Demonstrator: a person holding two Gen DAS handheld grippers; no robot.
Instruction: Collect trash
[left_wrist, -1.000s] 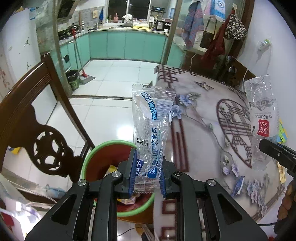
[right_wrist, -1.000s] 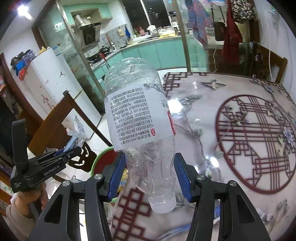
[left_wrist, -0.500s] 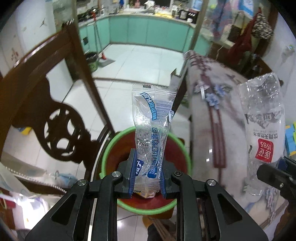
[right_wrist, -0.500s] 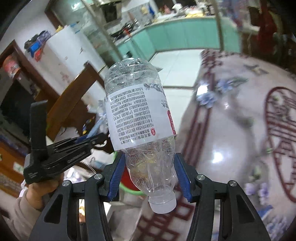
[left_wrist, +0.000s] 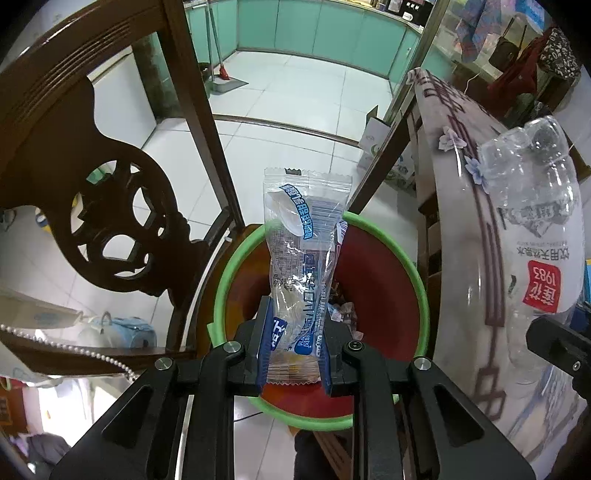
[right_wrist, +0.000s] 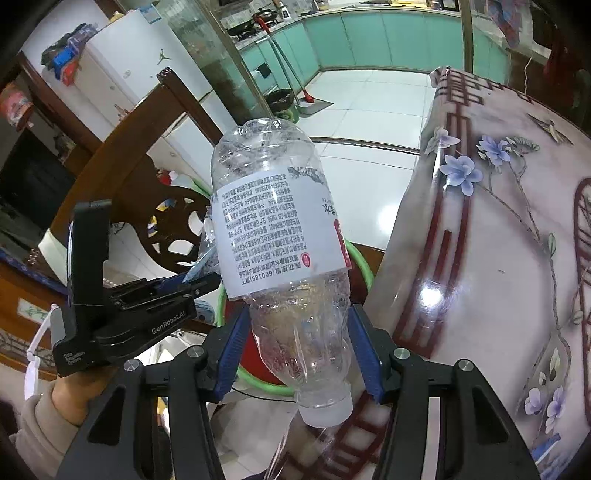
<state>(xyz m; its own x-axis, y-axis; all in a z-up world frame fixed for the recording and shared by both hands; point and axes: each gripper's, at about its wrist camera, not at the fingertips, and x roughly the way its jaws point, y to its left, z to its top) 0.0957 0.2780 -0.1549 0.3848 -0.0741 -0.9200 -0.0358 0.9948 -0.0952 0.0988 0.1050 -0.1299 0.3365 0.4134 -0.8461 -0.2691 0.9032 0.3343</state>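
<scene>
My left gripper (left_wrist: 293, 325) is shut on a clear plastic snack wrapper (left_wrist: 303, 258) with blue print, which stands upright over the red bin with a green rim (left_wrist: 380, 415) on the floor. Scraps of paper trash (left_wrist: 341, 314) lie inside the bin. My right gripper (right_wrist: 299, 332) is shut on an empty, crumpled clear water bottle (right_wrist: 277, 236), cap end toward the camera. The same bottle (left_wrist: 535, 258) shows at the right of the left wrist view. In the right wrist view the left gripper (right_wrist: 201, 282) sits left of the bottle, held by a hand, with the bin rim (right_wrist: 360, 262) behind the bottle.
A dark carved wooden chair (left_wrist: 110, 206) stands right beside the bin on its left. The table with a floral cloth (right_wrist: 498, 240) rises on the bin's right. Beyond lie white floor tiles (left_wrist: 295, 99), a mop and teal kitchen cabinets.
Both grippers have sunk and shifted from over the table toward the bin. The wrapper now hangs directly above the bin's mouth, and the bottle has come close beside it. Both grips are unchanged.
</scene>
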